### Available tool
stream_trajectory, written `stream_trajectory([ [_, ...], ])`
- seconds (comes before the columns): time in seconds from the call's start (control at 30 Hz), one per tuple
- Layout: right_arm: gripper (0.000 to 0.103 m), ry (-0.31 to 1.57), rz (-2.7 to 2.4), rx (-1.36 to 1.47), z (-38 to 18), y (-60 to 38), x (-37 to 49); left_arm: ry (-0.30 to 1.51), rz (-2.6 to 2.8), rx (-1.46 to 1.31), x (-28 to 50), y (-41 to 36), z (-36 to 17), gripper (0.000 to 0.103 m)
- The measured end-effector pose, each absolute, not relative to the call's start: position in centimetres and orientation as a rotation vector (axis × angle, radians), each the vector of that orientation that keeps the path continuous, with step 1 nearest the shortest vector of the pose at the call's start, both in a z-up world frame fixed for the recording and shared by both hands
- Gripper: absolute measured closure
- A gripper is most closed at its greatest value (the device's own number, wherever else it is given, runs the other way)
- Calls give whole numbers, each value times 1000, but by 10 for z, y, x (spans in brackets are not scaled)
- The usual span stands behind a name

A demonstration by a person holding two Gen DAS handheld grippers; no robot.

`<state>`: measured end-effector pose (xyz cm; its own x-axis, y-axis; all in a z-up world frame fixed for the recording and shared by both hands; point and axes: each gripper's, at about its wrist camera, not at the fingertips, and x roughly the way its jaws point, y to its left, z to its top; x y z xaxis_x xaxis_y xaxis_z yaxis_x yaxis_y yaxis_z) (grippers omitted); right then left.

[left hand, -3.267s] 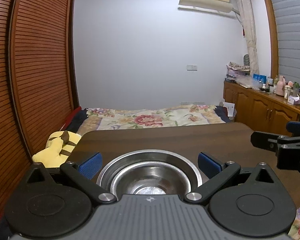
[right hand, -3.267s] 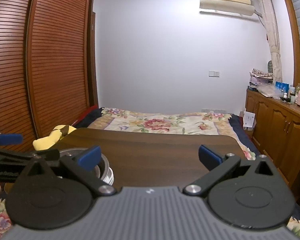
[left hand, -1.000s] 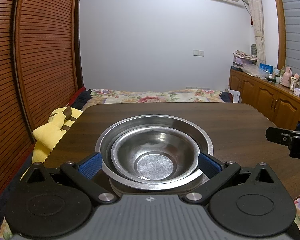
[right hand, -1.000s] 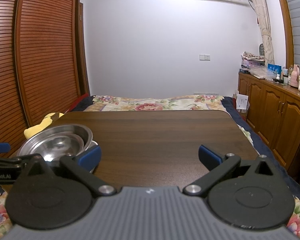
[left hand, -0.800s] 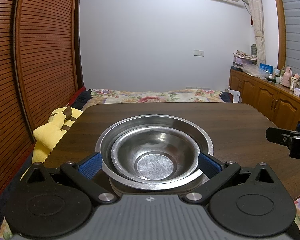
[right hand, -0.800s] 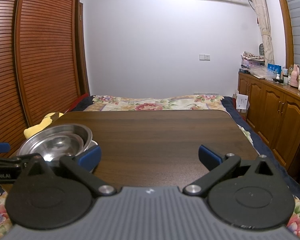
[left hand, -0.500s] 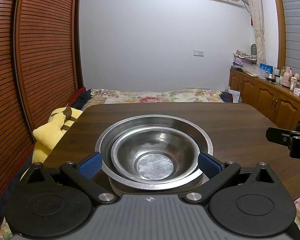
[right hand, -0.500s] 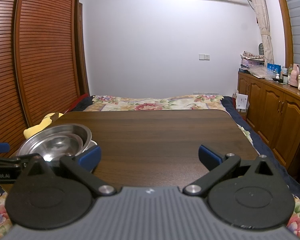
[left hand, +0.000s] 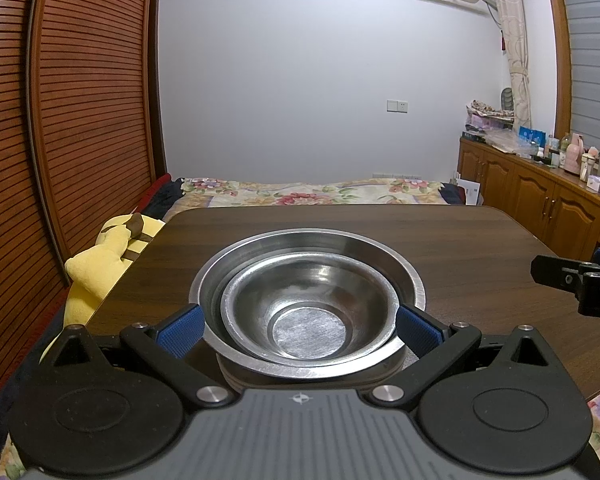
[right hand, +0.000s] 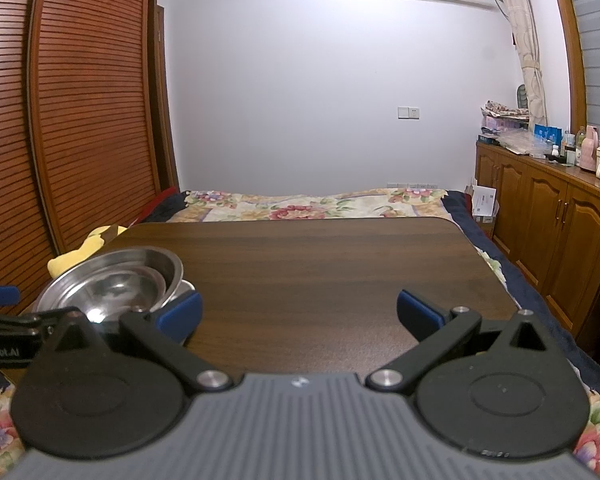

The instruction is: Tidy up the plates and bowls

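Nested steel bowls point(left hand: 306, 304) between spread left gripper point(left hand: 298, 326) jaws, right gripper point(right hand: 298, 318) spread, empty, over table point(right hand: 320, 264)

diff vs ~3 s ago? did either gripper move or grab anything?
The left gripper has pulled back and tipped down: the nested steel bowls, then half hidden between its jaws, now show in full on the table. The right gripper has tipped down likewise. Nothing grabbed or released. Over the last second nothing visibly changed. Both sets of jaws stay open, and the bowls are nested as before.
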<state>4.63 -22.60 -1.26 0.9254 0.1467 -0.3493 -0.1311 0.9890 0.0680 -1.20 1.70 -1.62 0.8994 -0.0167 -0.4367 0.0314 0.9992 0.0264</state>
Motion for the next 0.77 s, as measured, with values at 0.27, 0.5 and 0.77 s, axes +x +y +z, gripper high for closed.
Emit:
stream_trajectory([
  [0.27, 0, 362, 141, 44, -14, -225, 47, 451, -25, 33, -12, 17, -16, 0],
  [0.5, 0, 361, 141, 45, -14, -227, 46, 450, -24, 31, -12, 16, -16, 0],
  [0.77, 0, 362, 141, 46, -14, -227, 47, 451, -25, 31, -12, 16, -16, 0],
])
